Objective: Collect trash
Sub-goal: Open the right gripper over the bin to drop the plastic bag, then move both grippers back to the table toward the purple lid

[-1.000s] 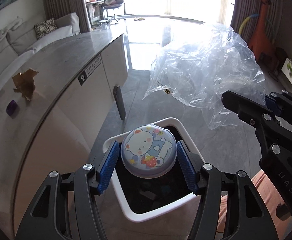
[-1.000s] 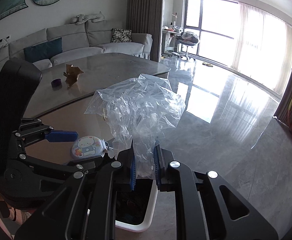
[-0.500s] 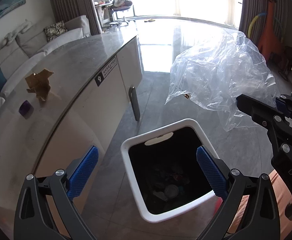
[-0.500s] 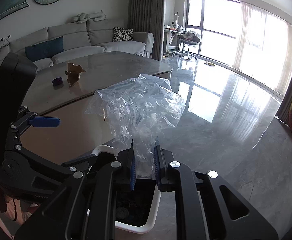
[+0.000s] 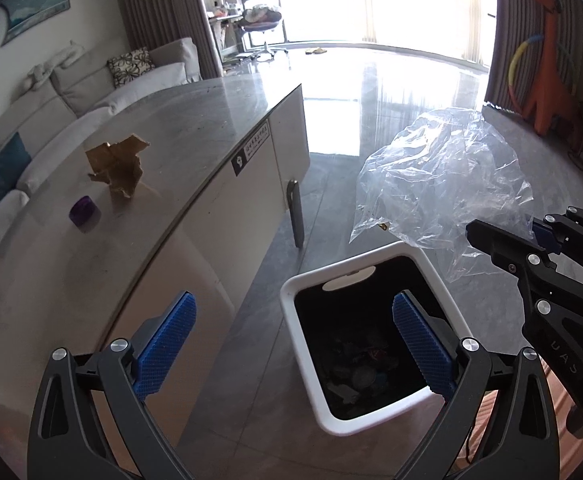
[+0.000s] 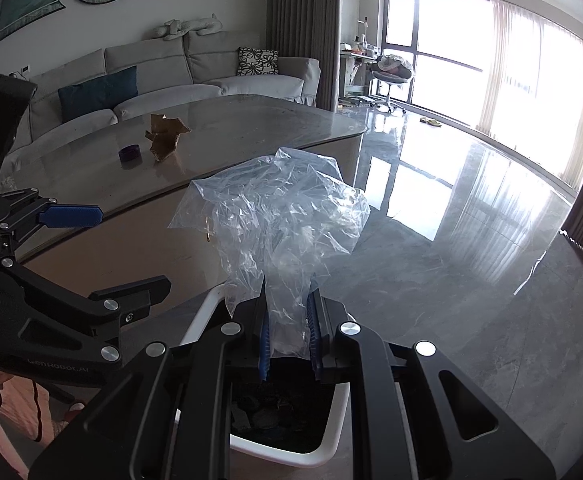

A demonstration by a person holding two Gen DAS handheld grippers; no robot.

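My left gripper (image 5: pixel 291 308) is open wide above the near edge of a white bin (image 5: pixel 431 264), with nothing between its blue pads (image 5: pixel 167 340). Dark trash lies at the bottom of the bin. To the right, my right gripper (image 6: pixel 289 320) is shut on a crumpled clear plastic bag (image 6: pixel 283 216), which it holds just above the bin's rim (image 6: pixel 207 312). From the left wrist view the bag (image 5: pixel 439 184) hangs over the bin's far right corner. On the table lie a crumpled brown paper (image 5: pixel 117 168) and a small purple cap (image 5: pixel 84 210).
A grey stone-topped table (image 5: pixel 171 128) with a white base stands left of the bin. A sofa (image 6: pixel 151 76) runs behind it. Glossy grey floor stretches toward bright windows. An orange toy figure (image 5: pixel 547 64) stands at the far right.
The round tin with the bear picture left my left gripper's jaws, which opened wide, and is no longer seen above the bin. The left gripper drew back and up. The right gripper kept still.
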